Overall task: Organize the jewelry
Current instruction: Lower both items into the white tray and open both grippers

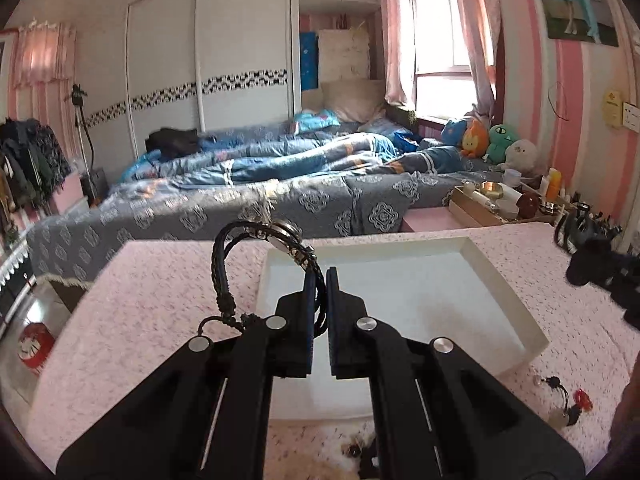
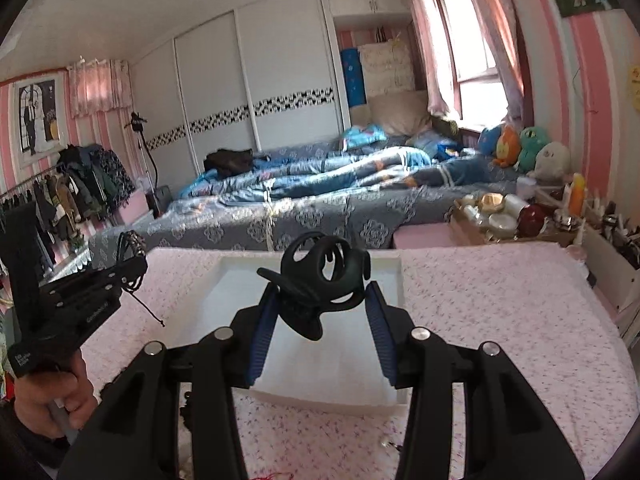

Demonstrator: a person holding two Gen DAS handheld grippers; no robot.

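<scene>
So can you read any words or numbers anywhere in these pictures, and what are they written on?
White lettering on the side of the left gripper: too blurred to read.
White label at the back end of that gripper's handle: too small to read.
Red tin with white marks: no word can be made out.
Yellow sign on the wall: too small to read.
Nothing else shows writing.

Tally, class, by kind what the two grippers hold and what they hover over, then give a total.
Bracelets: 1, in the left gripper
Hair claws: 1, in the right gripper
Trays: 1, white
Total: 3
</scene>
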